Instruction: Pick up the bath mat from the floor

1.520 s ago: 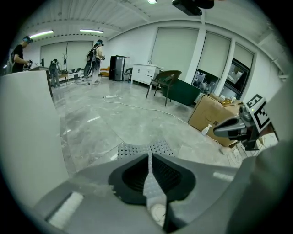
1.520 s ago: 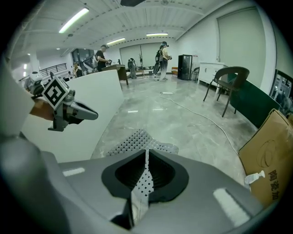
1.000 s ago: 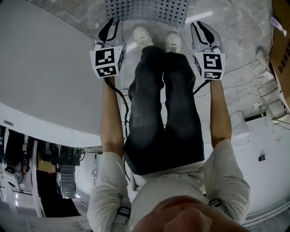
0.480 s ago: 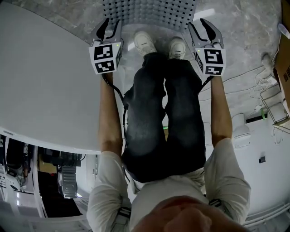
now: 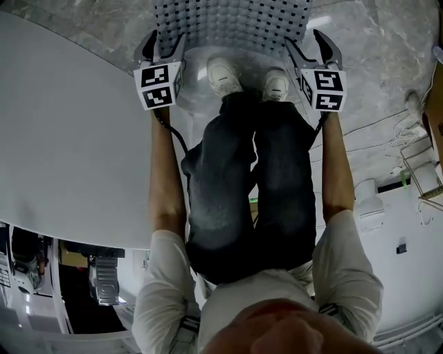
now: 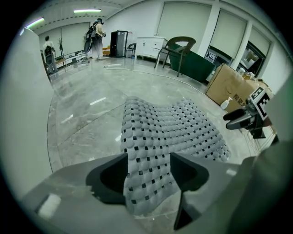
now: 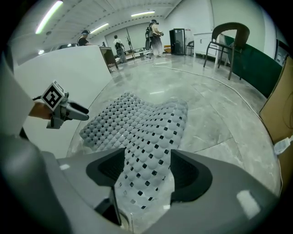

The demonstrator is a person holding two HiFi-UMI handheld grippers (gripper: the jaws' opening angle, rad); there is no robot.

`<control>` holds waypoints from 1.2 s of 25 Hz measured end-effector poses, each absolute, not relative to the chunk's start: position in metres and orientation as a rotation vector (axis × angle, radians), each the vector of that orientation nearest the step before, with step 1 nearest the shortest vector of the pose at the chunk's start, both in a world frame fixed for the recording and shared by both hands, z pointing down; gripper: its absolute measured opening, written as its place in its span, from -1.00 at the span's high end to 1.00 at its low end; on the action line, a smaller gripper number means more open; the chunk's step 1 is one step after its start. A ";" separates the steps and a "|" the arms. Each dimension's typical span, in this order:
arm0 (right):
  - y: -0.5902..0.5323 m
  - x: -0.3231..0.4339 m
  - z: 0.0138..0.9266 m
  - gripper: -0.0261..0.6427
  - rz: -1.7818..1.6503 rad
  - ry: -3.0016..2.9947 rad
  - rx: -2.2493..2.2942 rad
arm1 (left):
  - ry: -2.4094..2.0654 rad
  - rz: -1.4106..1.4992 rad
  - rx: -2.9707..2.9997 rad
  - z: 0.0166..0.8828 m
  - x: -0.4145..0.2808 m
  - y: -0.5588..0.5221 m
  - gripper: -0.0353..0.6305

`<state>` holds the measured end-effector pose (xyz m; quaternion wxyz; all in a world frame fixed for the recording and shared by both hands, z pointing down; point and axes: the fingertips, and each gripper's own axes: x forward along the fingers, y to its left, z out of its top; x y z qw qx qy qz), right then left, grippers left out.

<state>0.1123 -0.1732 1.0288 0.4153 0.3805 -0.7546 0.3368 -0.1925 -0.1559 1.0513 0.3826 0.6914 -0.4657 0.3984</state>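
— Down on the grey floor [image 6: 87,109] ahead of the person's shoes [image 5: 223,72], where does the bath mat [image 5: 232,17] lie?

— Most of it lies flat on the floor, spread out in front of the feet. Only its two near corners rise. One runs up between the jaws of the left gripper [image 5: 161,47], the other between those of the right gripper [image 5: 311,45].

— Do the claws have it clamped, then?

— Neither one seems to. Both pairs of jaws are opening. In each gripper view the perforated strip stands in the gap, with the pads beside it rather than pressing into it. Both claws read as released, with the mat loose between them.

— So how far along is the pick-up?

— Judged from this, not far. The grippers are at the right spots, one at each near corner and well apart, and the corners are off the floor. But the body of the mat rests on the floor and nothing grips it.

— What is left?

— Most likely a firm closing on both corners, then a lift high enough for the far edge to leave the floor. The mat looks limp and rubbery, so it should sag between the two grippers. A slack hold on either corner could let that side slide out.
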 end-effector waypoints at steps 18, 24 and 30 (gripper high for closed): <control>-0.173 0.119 1.106 -0.53 0.957 -1.809 0.964 | -1.086 1.135 1.668 1.138 -0.204 -0.142 -0.56; -0.177 0.118 1.113 -0.55 0.974 -1.825 0.990 | -1.063 1.154 1.665 1.147 -0.203 -0.141 -0.56; -0.181 0.119 1.112 -0.23 1.010 -1.837 1.006 | -1.056 1.167 1.679 1.147 -0.203 -0.142 -0.53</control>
